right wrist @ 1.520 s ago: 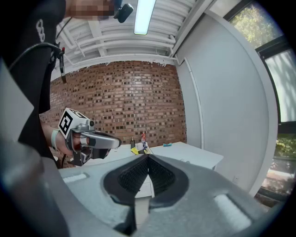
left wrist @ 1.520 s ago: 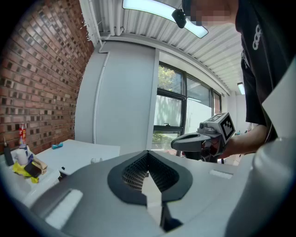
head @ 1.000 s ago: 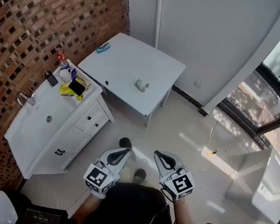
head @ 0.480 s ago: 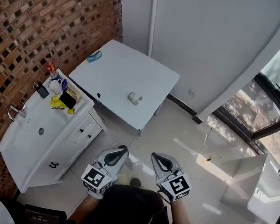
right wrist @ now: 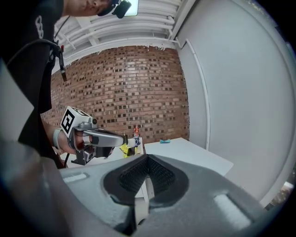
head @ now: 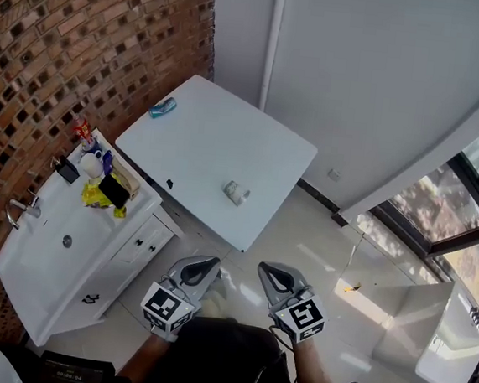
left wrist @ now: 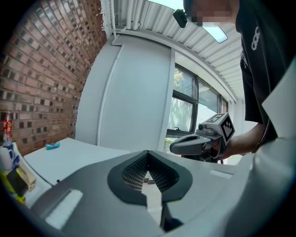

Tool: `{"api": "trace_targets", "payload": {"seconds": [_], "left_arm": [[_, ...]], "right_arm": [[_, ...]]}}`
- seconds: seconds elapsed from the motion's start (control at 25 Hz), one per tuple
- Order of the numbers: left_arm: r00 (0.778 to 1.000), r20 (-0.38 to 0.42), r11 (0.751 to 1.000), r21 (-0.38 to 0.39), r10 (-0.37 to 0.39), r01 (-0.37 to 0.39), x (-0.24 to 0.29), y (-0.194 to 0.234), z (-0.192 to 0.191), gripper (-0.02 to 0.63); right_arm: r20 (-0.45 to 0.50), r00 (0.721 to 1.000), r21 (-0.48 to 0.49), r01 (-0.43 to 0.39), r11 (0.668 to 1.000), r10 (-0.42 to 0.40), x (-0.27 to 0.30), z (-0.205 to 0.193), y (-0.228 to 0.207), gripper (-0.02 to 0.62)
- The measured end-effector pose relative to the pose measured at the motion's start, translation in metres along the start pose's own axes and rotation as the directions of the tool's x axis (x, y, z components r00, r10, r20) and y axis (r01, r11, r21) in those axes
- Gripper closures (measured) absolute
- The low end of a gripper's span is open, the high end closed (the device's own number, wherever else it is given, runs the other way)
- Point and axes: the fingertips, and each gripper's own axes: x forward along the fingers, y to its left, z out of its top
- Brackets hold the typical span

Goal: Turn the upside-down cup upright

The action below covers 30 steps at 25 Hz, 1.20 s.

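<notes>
A small pale cup [head: 236, 193] sits on the white table [head: 202, 145], close to its near edge; it is too small to tell which way up it is. Both grippers hover over the floor in front of me, short of the table. My left gripper [head: 208, 265] is shut with nothing in it, and its own view shows the jaws [left wrist: 148, 174] pressed together. My right gripper [head: 268, 271] is shut and empty too, pads meeting [right wrist: 147, 179]. Each gripper shows in the other's view: the right gripper [left wrist: 199, 143] and the left gripper [right wrist: 99, 137].
A white cabinet with a sink [head: 57, 249] stands left of the table against the brick wall, with bottles and a yellow cloth [head: 105, 184] on top. A blue thing [head: 162, 107] lies at the table's far corner. A window and a white tub [head: 428, 331] are at the right.
The table and cup have come lower in the head view, nearer to both grippers. Both grippers stay shut side by side.
</notes>
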Motion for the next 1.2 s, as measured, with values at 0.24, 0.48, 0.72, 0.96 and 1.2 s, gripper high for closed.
{"api": "trace_targets", "payload": {"seconds": [0.24,0.48,0.72,0.96,1.2], "left_arm": [[0.999,-0.044,1.000,-0.015,-0.002,0.002,0.026,0.047,-0.002,0.591],[0.991,-0.133,0.999,-0.046,-0.024,0.018,0.053,0.090,-0.018,0.591],[0.975,-0.211,0.996,-0.056,-0.073,0.062,0.080,0.114,-0.033,0.544],[0.950,-0.302,0.996,-0.050,-0.081,0.069,0.112,0.130,-0.061,0.480],[0.917,-0.399,1.000,-0.025,-0.024,0.015,0.141,0.150,-0.094,0.413]], "right_arm": [[-0.071,0.997,-0.004,-0.001,1.000,0.001,0.043,-0.005,-0.033,0.603],[-0.090,0.996,0.016,0.015,1.000,-0.013,0.084,0.006,-0.059,0.603],[-0.115,0.992,0.033,0.060,0.998,-0.056,0.094,0.004,-0.077,0.603],[-0.143,0.984,0.065,0.117,0.991,-0.107,0.083,-0.006,-0.099,0.603],[-0.134,0.988,0.086,0.089,0.992,-0.077,0.084,-0.008,-0.122,0.603]]}}
